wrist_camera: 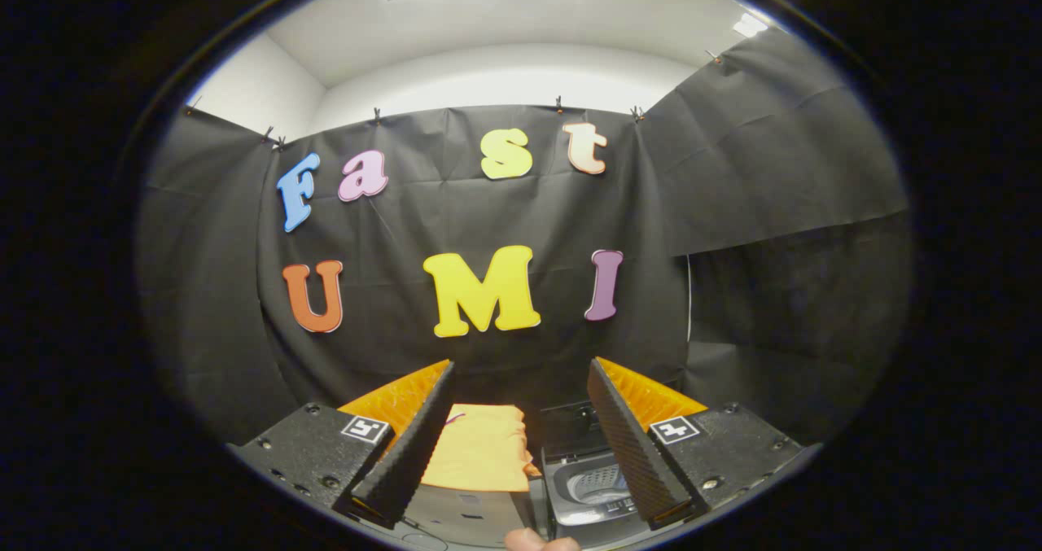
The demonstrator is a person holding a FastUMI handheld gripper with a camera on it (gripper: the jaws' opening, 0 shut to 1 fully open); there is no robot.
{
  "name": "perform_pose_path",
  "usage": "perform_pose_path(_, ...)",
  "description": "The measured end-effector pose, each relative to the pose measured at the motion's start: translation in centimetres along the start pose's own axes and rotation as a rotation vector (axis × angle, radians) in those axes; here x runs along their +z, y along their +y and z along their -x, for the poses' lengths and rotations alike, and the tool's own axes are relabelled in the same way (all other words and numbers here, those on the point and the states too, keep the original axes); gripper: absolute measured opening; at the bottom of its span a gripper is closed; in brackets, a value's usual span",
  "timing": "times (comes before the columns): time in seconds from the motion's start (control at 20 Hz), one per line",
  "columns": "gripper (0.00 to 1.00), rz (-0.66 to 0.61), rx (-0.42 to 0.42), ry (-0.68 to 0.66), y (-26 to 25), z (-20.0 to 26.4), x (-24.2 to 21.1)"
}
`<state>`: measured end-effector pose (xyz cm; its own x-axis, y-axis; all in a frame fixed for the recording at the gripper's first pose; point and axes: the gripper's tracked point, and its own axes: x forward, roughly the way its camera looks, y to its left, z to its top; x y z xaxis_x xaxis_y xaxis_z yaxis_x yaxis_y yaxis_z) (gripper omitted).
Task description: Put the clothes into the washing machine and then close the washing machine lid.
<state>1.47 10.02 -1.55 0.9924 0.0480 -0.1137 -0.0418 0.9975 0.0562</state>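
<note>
Jaws (521, 437) spread wide and gripping nothing framed the lower centre of the frame, where a folded yellow-orange cloth (482, 447) lay flat on a grey bench (464, 512) just beyond the left finger, touched by neither pad. To the right of the cloth, partly behind the right finger, stood a small top-loading washing machine (588, 486), its lid (570, 422) apparently raised at the back so that the perforated drum showed from above; that open mouth appeared to be why the garment waited beside it, ready for a short carry across. The tool was held high and level, looking out over both items toward the dark booth wall (456, 209) that took up the middle of the frame, with a pale ceiling (505, 38) at the top. A fingertip (533, 541) of the person holding the tool showed at the bottom centre. By the look of it, the work had not begun: the cloth was still outside the drum and the lid not yet lowered.
</note>
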Motion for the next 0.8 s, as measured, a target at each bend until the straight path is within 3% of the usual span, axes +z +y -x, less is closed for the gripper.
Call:
perform_pose_path(0.3, 1.00, 0.031, 0.019, 0.065, 5.5, -1.7, -1.6)
perform_pose_path(0.8, 1.00, 0.044, 0.159, 0.286, 13.9, -9.6, -7.4)
